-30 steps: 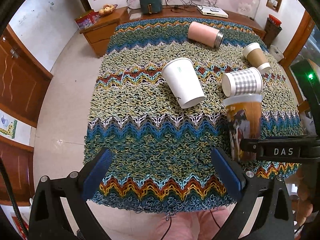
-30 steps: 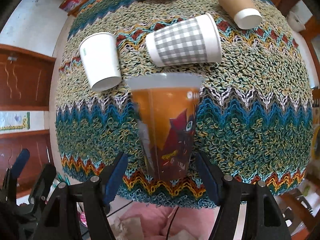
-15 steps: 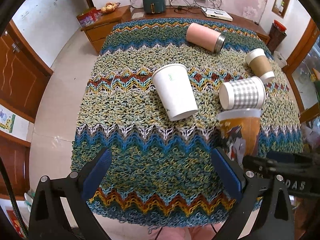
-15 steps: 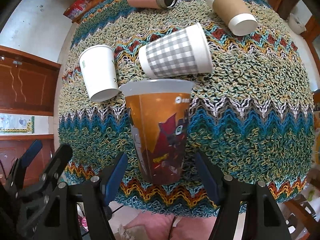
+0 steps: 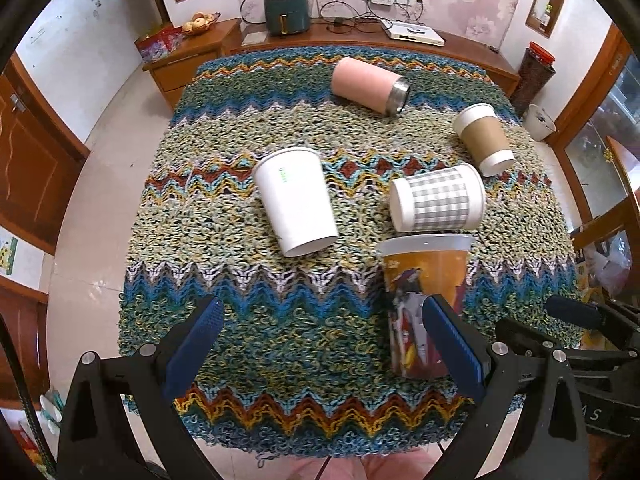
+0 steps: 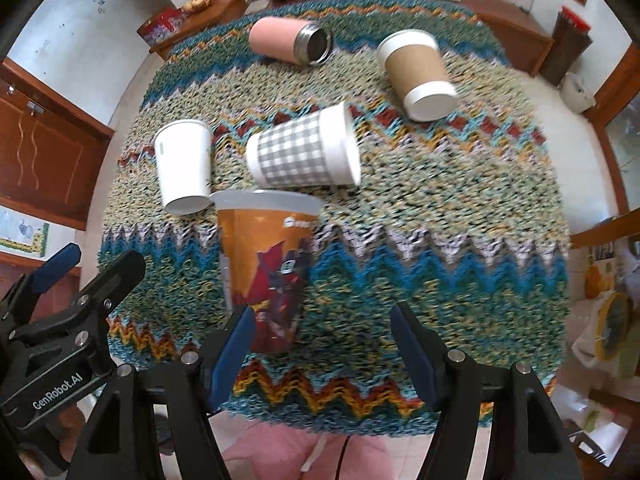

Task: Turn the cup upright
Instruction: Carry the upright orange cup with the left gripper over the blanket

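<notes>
An orange printed plastic cup (image 5: 424,296) (image 6: 268,264) stands upright on the knitted cloth near the table's front edge. My right gripper (image 6: 324,344) is open and empty, pulled back, with the cup in front of its left finger. My left gripper (image 5: 320,344) is open and empty over the front of the table, left of the orange cup. A white paper cup (image 5: 296,200) (image 6: 184,164), a grey-checked cup (image 5: 438,200) (image 6: 304,152), a brown-sleeved cup (image 5: 484,138) (image 6: 418,72) and a pink steel tumbler (image 5: 368,84) (image 6: 288,40) all lie on their sides.
The zigzag knitted cloth (image 5: 248,300) covers the whole table. A wooden sideboard (image 5: 352,36) with an air fryer (image 5: 286,8) stands behind it. A dark bin (image 5: 534,76) is at the back right. Tiled floor (image 5: 100,184) lies to the left.
My right gripper has drawn back from the upright orange cup and shifted right, so the cup is no longer between its fingers. My left gripper has also pulled back. The cup stays upright.
</notes>
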A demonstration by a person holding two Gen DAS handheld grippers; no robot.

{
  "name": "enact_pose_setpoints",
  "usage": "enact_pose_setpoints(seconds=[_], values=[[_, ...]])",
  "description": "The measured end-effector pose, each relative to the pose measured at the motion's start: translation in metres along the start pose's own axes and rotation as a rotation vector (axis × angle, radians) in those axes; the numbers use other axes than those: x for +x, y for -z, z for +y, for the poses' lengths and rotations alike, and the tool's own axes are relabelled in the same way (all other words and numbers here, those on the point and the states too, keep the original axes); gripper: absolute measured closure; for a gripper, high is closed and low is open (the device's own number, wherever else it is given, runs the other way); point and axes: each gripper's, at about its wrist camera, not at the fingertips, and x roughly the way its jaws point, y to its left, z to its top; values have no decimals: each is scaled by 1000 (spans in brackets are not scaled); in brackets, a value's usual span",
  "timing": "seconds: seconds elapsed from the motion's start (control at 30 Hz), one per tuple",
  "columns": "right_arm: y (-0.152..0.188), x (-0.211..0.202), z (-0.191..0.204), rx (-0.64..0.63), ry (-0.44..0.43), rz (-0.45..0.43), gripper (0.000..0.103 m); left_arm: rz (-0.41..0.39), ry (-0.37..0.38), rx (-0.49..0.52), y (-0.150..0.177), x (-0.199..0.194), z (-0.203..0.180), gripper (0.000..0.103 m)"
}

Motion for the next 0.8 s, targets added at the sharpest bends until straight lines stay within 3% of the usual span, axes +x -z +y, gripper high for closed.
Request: enact_pose_setpoints(seconds=[0.5, 0.8], values=[[9, -20, -12, -31, 248, -193, 32, -2, 8, 54, 5, 4, -27, 3], [11, -17, -33, 34, 255, -200, 32, 41, 43, 64, 0, 25, -43, 3]])
